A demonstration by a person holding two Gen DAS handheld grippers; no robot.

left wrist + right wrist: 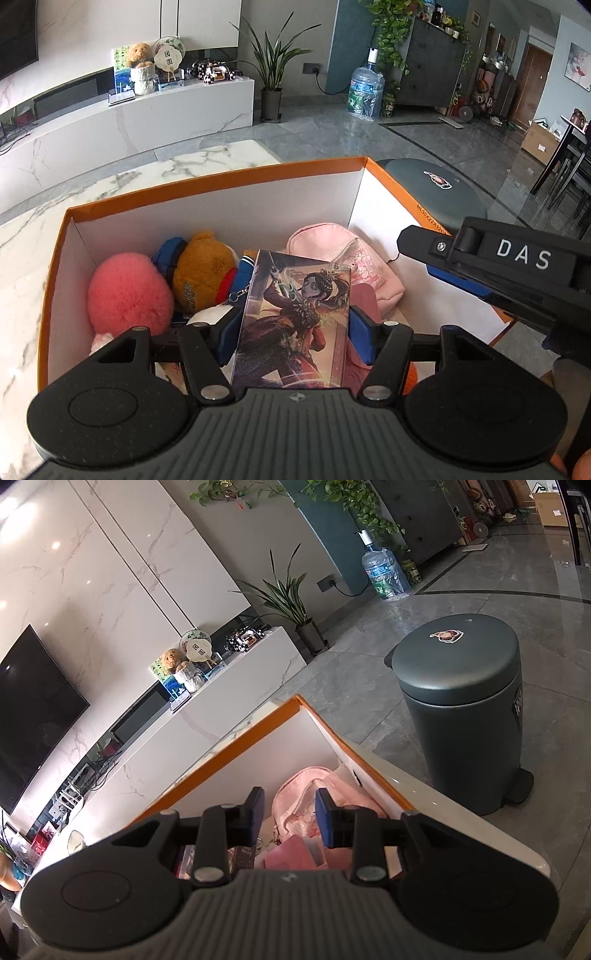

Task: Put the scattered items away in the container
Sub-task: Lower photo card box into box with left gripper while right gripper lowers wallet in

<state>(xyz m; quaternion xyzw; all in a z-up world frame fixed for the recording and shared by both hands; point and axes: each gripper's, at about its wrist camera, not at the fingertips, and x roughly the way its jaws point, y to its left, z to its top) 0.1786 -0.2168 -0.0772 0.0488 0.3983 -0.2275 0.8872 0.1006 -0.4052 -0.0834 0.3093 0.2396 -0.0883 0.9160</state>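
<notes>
**Over the orange box: left claw holds card, right claw empty**

Over the orange box (221, 175) on the marble table (44, 229), the left gripper (291, 328) is clamped on a picture card (295, 317). Blue pads press both long edges of the card; it stands upright on end, tilted slightly, above the box's contents, inside the box rim.

Inside the box: pink fluffy ball (129, 295) at the left wall, brown plush toy (203, 273) just right of it and touching it, pink pouch (347, 258) toward the right wall, behind the card. A keychain clip shows beside the card's left edge; can't tell what it hangs from.

Right gripper (290, 818) hangs over the box's right part, near its right wall, jaws parted with a clear gap, nothing between the pads. Pink pouch lies below that gap, not touched. In the left wrist view the right gripper comes in from the right, above the box's right wall.

Grey bin (465, 701) stands on the floor past the box's right side, apart from the table.
</notes>
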